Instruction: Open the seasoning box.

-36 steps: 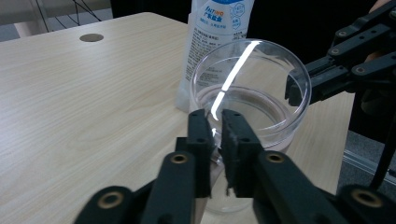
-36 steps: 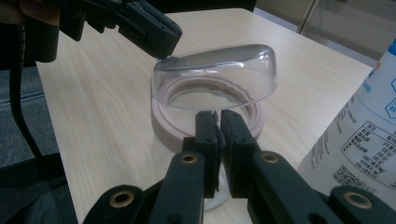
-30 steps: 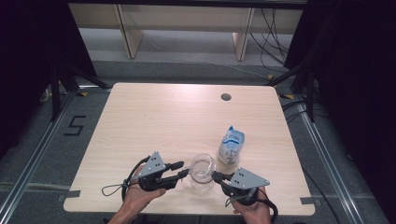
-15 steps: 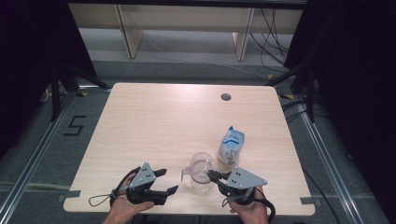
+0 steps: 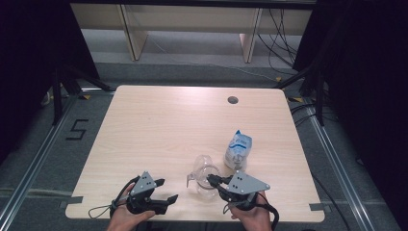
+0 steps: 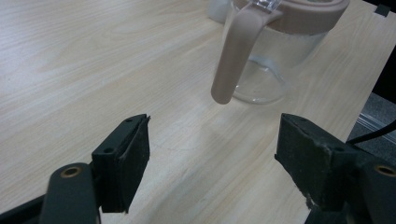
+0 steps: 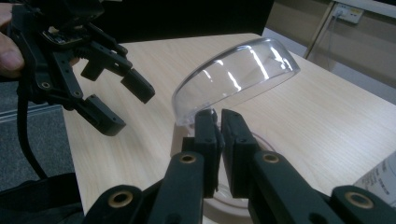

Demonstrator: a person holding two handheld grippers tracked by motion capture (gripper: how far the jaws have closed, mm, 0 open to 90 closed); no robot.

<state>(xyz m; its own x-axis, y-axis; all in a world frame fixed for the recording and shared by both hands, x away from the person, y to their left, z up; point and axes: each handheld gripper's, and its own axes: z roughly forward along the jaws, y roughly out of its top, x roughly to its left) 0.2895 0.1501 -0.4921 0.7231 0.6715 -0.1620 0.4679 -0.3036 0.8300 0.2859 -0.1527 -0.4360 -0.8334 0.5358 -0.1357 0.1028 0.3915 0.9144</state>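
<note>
Clear jug lid (image 7: 236, 74) pinched in right tool (image 7: 219, 126); left tool (image 6: 212, 154) agape

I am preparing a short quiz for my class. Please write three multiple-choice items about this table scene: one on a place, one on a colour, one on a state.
1. Where does the white bag lie?
A. right of the jug
B. at the table's far left corner
C. on the floor

2. What colour is the jug's handle?
A. green
B. pinkish beige
C. black

3. How is the left gripper?
A. shut on the handle
B. shut on nothing
C. open

Answers: 1 A, it lies beside the jug. 2 B, it matches the rim. 3 C, jaws wide apart.
</note>
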